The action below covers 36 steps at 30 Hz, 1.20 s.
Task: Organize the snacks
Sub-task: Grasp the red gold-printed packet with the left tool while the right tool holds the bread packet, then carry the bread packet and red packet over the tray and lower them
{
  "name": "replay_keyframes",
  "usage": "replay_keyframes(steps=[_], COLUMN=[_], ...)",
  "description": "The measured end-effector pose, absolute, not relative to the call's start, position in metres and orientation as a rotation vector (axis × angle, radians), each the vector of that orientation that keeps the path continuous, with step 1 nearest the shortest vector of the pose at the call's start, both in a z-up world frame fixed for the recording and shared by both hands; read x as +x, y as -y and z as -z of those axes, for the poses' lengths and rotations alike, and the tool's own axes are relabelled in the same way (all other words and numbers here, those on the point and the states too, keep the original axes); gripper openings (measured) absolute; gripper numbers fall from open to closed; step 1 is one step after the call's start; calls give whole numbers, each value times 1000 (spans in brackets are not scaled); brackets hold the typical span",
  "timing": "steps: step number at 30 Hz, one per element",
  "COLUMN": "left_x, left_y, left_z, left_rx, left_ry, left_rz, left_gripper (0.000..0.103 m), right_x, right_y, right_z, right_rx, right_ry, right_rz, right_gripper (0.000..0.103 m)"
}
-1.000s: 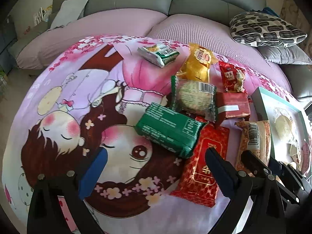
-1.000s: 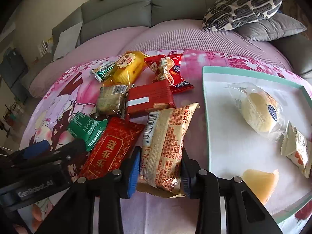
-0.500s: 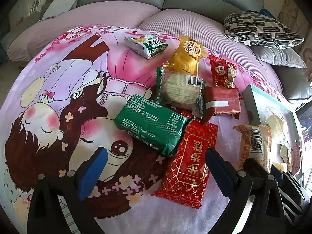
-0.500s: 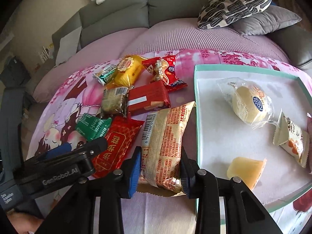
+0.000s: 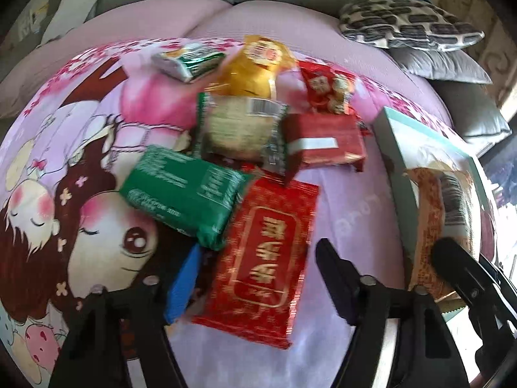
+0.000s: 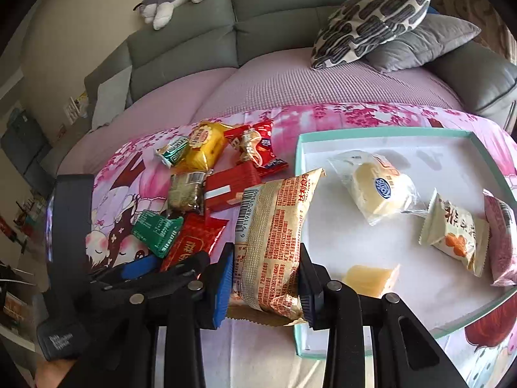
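right tongs: clamped on tan packet, held over near-left edge of tray | left tongs: spread wide, empty, above red packet | progress: roughly four snacks in tray, seven loose on desk, well short of half

Left view blurred throughout; print on green pack unreadable. Pink packet partly cut off at right edge.
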<state>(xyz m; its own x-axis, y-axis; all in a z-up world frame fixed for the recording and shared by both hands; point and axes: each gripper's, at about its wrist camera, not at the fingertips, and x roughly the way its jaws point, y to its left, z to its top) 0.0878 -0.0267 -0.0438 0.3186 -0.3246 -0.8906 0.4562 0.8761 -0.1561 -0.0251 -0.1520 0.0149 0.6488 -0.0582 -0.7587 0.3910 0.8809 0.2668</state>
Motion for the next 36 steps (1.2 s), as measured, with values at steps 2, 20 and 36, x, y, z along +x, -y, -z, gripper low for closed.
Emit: replay_keyframes(steps=[2,20,36], left_x=[84,75,80], left_y=[34,34,7], left_z=[45,25,2], left_rx=[169,54,-26], left_ry=[-1123,-1095,-1021], left_rz=[504,568,480], left_gripper=[59,47,47], right_x=[-27,-44,-50], right_y=[155,176,186], right_z=[-15,-23,-23], right_rx=[442,484,515], right_ry=[-827,-768,-752], right_rz=[268,297,303], right_gripper=[38,38,38])
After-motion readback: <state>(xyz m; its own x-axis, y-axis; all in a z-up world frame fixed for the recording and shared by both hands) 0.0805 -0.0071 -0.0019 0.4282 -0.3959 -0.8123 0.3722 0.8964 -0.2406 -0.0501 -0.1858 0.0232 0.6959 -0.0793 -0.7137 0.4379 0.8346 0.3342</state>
